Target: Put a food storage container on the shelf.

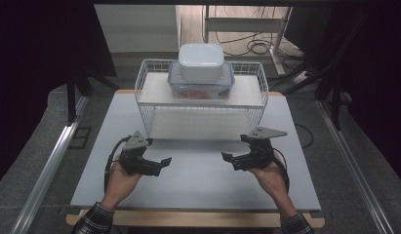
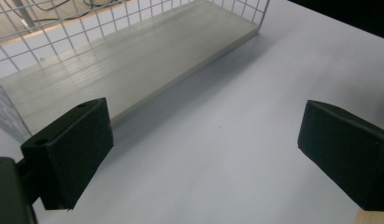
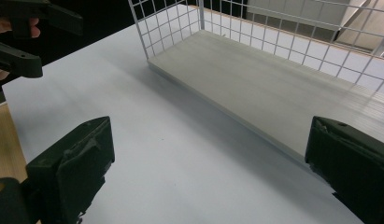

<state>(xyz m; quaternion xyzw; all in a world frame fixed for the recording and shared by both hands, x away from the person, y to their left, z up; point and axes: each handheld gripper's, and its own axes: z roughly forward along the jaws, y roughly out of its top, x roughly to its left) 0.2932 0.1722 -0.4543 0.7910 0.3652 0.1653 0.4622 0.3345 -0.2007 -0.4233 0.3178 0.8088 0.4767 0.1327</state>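
Note:
A white wire rack [image 1: 145, 92] stands at the back of the table. On its top shelf sits a clear box with a blue-rimmed lid [image 1: 200, 89] holding something orange, and a white lidded box [image 1: 201, 61] is stacked on that. My left gripper [image 1: 162, 165] hovers low over the table in front of the rack's left end, open and holding nothing. My right gripper [image 1: 230, 161] mirrors it at the right, open too. In the left gripper view the left gripper [image 2: 203, 121] faces the rack's bare lower board [image 2: 133, 60]. The right gripper [image 3: 208, 135] looks at the same board [image 3: 273, 79].
The pale table top [image 1: 198, 183] spreads between and ahead of both grippers. The other hand's left gripper [image 3: 21, 37] shows at the top left of the right gripper view. Dark curtains and metal floor rails flank the table; cables lie on the floor behind.

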